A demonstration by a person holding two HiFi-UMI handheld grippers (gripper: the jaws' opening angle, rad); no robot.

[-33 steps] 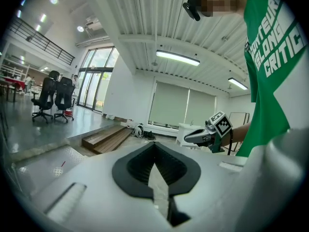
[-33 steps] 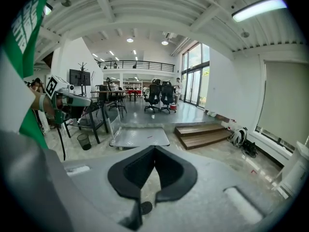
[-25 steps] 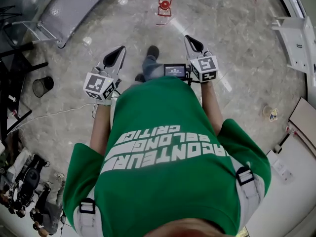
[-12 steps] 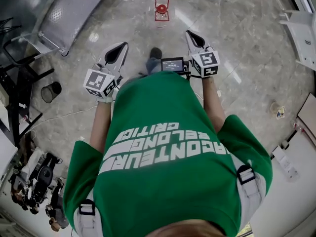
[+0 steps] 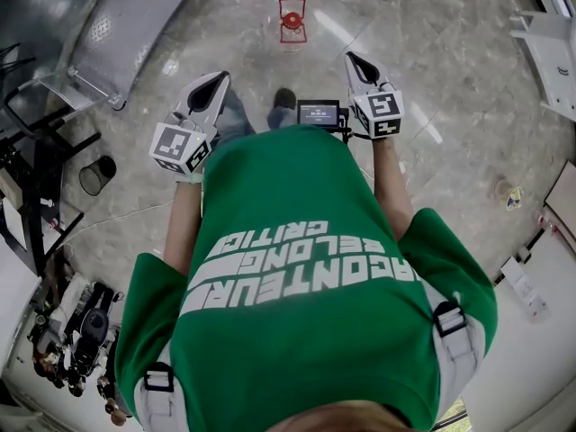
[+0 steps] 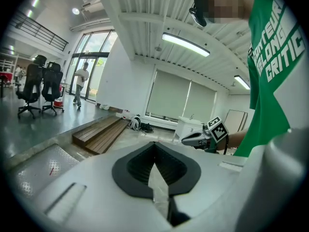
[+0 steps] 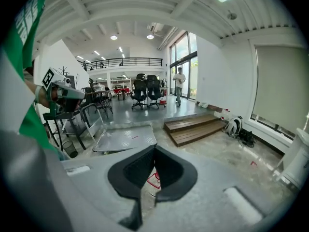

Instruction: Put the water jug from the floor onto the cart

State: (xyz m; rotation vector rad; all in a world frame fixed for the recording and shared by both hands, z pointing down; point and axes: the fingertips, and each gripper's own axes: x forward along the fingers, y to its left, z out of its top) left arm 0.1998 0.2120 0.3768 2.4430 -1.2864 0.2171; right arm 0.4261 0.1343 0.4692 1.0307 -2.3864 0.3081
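Bin, black mesh, stands far left on the floor; contents can't be made out. Cart, a flat metal deck w/ handle at its left end, lies upper left. Left tool: jaws shut together, holding nothing. Water jug, red on top, sits on the floor straight ahead, right of the cart, well apart from both tools, w/ open polished stone all round. Right tool: jaws shut too, nothing held. White cabinet at the right edge.
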